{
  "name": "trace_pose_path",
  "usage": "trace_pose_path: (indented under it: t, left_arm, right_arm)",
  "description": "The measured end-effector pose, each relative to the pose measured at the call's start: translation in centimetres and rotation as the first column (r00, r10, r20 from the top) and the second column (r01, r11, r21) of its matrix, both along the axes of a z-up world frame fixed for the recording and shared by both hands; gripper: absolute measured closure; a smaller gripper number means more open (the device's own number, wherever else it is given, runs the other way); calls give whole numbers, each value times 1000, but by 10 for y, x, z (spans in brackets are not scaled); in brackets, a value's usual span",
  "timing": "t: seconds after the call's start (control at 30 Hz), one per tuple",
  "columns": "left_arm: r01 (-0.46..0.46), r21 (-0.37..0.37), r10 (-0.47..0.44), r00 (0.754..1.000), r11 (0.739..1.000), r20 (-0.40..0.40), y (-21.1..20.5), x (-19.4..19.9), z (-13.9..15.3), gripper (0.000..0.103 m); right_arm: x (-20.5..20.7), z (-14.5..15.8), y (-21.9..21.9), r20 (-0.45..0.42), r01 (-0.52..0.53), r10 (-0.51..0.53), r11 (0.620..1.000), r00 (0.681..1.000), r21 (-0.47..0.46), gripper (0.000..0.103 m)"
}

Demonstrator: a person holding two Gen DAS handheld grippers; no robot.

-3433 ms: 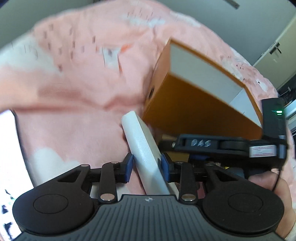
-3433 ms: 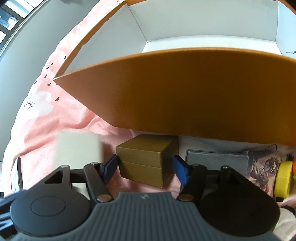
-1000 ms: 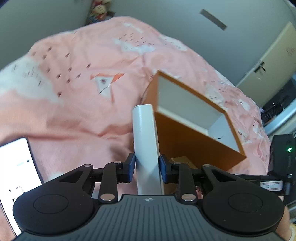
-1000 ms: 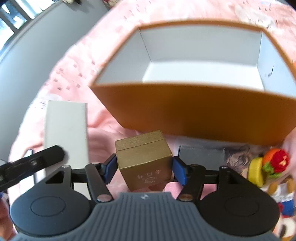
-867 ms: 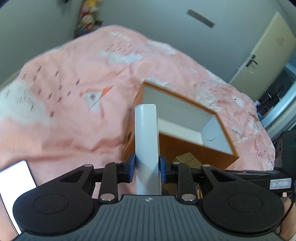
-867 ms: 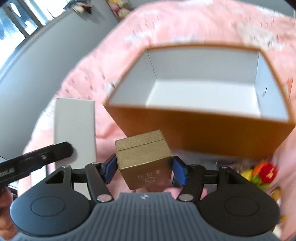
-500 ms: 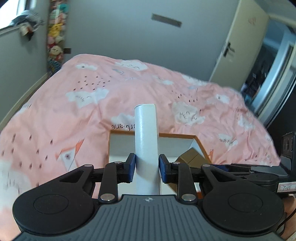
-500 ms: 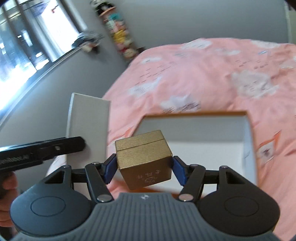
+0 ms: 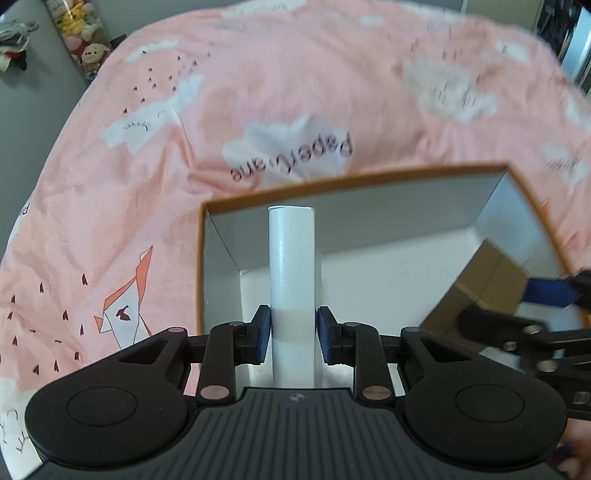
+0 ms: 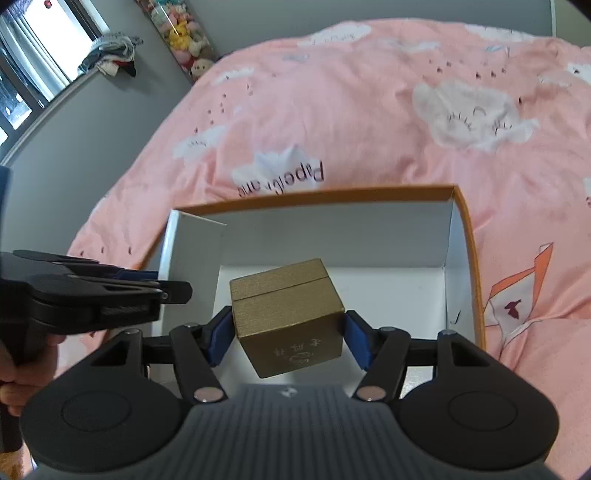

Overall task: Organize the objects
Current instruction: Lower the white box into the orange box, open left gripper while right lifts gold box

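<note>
My left gripper [image 9: 293, 334] is shut on a flat white box [image 9: 291, 266], held on edge over the left side of an open orange box [image 9: 201, 258] with a white inside. My right gripper [image 10: 289, 338] is shut on a small gold box [image 10: 286, 312], held over the middle of the orange box [image 10: 469, 236]. The gold box [image 9: 484, 280] and the right gripper [image 9: 532, 306] show at the right of the left wrist view. The white box [image 10: 192, 254] and the left gripper [image 10: 140, 282] show at the left of the right wrist view.
The orange box sits on a pink cloud-print duvet [image 9: 258, 92] covering a bed [image 10: 369, 92]. A grey wall with a shelf of plush toys [image 10: 184, 33] and a window [image 10: 22, 66] lies beyond the bed on the left.
Both grippers have lifted their boxes off the bed and moved above the open orange box, tilting down toward its inside. Both grips are unchanged.
</note>
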State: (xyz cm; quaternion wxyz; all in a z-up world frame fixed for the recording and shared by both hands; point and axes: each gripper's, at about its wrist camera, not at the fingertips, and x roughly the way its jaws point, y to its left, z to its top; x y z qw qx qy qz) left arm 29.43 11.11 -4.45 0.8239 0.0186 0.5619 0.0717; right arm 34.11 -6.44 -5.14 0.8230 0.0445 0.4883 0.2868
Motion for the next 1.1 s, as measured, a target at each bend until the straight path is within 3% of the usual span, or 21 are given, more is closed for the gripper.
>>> trace_pose_path:
  t: [0.2,0.57,0.67,0.8,0.97,1.1]
  left_arm:
    - [57,137,-50,997,989,-57,-9,11,-31,73]
    - [89,246,-61,991,965,-119,-18,25,-66,72]
    - [83,232,-55,991,969,-122,-16,27,-64,71]
    - [91,128,-78,992,988,-104,-10,22,-49,68]
    - [126,24,-123,987,992,-100,-11,19,-40,69]
    - [153,69,-147,985,986,-95,-17,19,-46,72]
  right_arm:
    - [16,-21,10,-47,-10,9,1000,999,-28,38]
    - [21,-34,10,-84,-10,6,999,996,-43,38]
    - [20,-37,11,-94,-6,2,999,996,-48,38]
    - [18,-35,6,-97,-6,2,999,995,-45,38]
    - [15,-36,2,-108,-2,-3,999,994,-46,38]
    - [13,-36,3,-110,-4,-1,999,994,-48,38]
